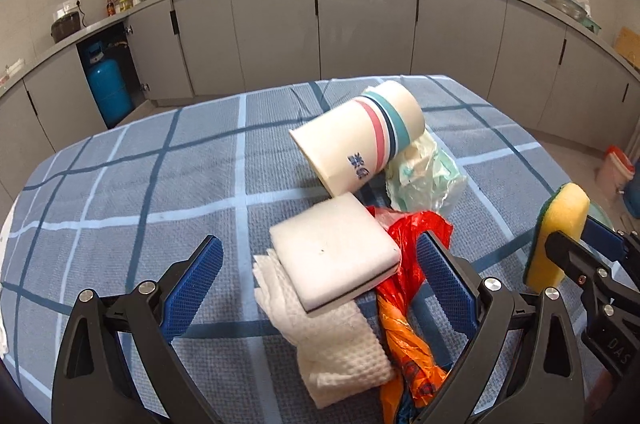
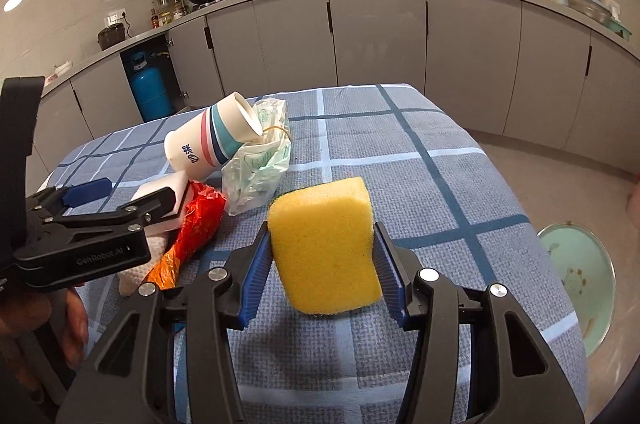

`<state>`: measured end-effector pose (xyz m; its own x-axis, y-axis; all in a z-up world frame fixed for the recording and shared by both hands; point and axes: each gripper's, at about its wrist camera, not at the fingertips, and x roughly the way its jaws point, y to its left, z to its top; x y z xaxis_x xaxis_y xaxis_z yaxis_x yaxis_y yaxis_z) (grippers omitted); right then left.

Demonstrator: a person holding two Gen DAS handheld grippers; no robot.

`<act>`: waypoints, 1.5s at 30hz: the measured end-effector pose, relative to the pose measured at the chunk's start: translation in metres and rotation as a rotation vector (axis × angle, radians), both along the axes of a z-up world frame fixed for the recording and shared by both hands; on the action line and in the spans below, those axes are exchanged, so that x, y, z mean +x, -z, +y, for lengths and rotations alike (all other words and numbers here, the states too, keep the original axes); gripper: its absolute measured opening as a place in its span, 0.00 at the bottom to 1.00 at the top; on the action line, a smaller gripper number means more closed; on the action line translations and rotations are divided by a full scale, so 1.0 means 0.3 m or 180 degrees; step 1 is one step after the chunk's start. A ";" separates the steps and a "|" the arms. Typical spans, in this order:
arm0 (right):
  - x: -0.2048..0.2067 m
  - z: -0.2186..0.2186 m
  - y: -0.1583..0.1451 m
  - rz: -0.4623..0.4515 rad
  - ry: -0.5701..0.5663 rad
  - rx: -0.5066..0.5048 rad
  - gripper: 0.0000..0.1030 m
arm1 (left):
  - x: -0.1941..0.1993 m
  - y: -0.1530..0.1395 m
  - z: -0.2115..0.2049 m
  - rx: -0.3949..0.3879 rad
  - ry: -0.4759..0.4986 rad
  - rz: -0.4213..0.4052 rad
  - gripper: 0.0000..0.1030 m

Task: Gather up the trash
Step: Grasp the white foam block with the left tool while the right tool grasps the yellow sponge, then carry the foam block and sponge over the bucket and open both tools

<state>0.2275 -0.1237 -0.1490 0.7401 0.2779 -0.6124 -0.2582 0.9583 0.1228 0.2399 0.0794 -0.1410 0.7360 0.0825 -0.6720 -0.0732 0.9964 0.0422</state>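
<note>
The right tool (image 2: 322, 266) clamps the yellow sponge (image 2: 324, 244) above the counter (image 2: 440, 160), while the left tool (image 1: 320, 288) gapes around the white sponge (image 1: 334, 256), so closing could snag the red bag (image 1: 404, 264) or tissue (image 1: 340, 344) too.

Left gripper (image 1: 320, 264) wide apart around white sponge (image 1: 334, 254) (on paper towel (image 1: 340, 352)) — striped cup (image 1: 360, 136) beyond

Yellow sponge (image 2: 324, 248); blue plaid tablecloth (image 2: 420, 152); red bag (image 1: 416, 236).

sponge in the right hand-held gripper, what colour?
Yellow sponge, green scouring layer behind; the green shows best in the left wrist view.
</note>
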 end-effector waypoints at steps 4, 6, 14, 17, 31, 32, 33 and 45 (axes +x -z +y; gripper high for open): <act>-0.001 0.004 0.013 0.0019 -0.0022 0.0026 0.49 | 0.009 0.017 -0.003 0.0041 -0.0009 0.0035 0.93; 0.001 0.003 0.017 0.0030 -0.0019 0.0041 0.49 | 0.008 0.020 0.003 0.0053 -0.0031 0.0029 0.92; -0.011 0.002 0.019 0.0022 -0.0012 0.0058 0.49 | -0.003 0.013 -0.002 -0.0010 0.0139 0.0077 0.54; -0.018 -0.002 0.012 -0.0002 -0.0003 0.0061 0.49 | -0.027 -0.002 0.000 0.0008 0.0144 0.0045 0.51; -0.070 -0.046 -0.059 -0.0213 0.0093 0.0105 0.49 | -0.134 -0.177 0.005 0.0245 0.0112 -0.0409 0.50; -0.073 -0.050 -0.064 -0.0222 0.0109 0.0108 0.49 | -0.135 -0.186 0.002 0.0259 0.0111 -0.0435 0.50; -0.075 -0.061 -0.068 -0.0232 0.0132 0.0111 0.49 | -0.136 -0.199 -0.005 0.0275 0.0117 -0.0470 0.50; -0.070 -0.176 -0.090 -0.0268 0.0349 0.0141 0.49 | -0.102 -0.251 -0.133 0.0303 0.0393 -0.0614 0.50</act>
<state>0.2066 -0.1766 -0.1218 0.8156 0.2179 -0.5359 -0.1635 0.9754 0.1479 0.2094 0.0395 -0.0656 0.8583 0.0401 -0.5116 0.0332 0.9905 0.1334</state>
